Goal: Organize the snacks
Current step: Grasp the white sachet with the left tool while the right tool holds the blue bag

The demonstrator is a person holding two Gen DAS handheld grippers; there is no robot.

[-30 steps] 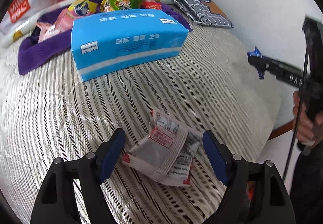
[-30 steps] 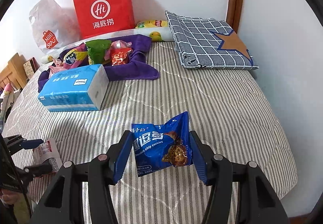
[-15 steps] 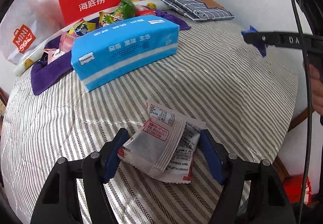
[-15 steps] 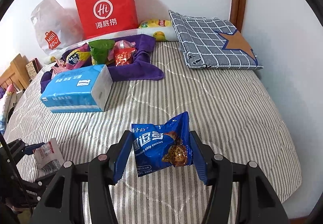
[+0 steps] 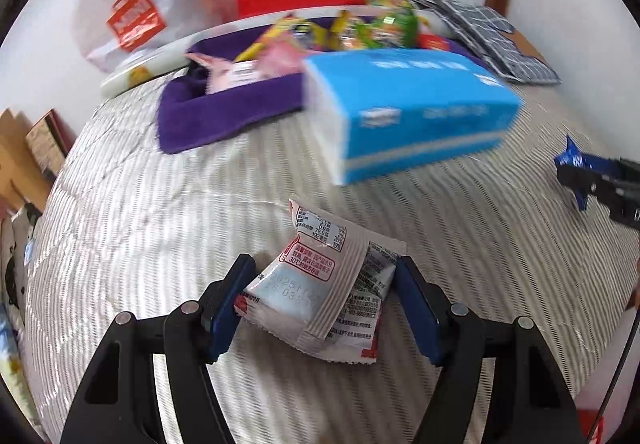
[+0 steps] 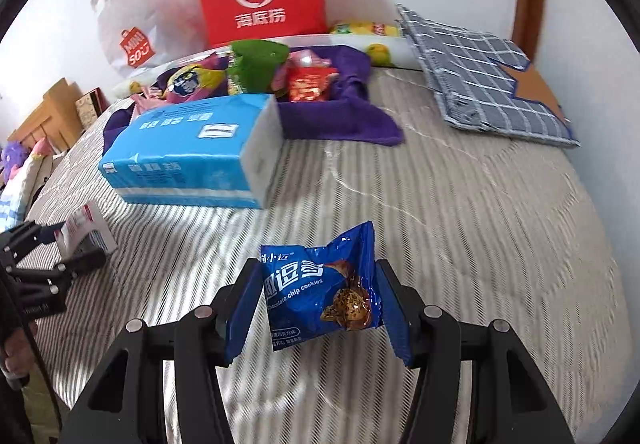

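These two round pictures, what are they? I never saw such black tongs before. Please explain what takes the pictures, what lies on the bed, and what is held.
A person holds one two-finger gripper in each hand; a wide-angle camera on each looks along its fingers. In the left view, the left gripper has just closed on a white crinkled snack packet. In the right view, the right gripper grips a blue cookie packet. On the striped bed lie a blue tissue pack and a purple cloth with snacks.

Your striped bed (image 6: 460,211) carries a blue tissue pack (image 6: 188,151), a purple towel (image 6: 340,119) and a checked cushion (image 6: 480,71).
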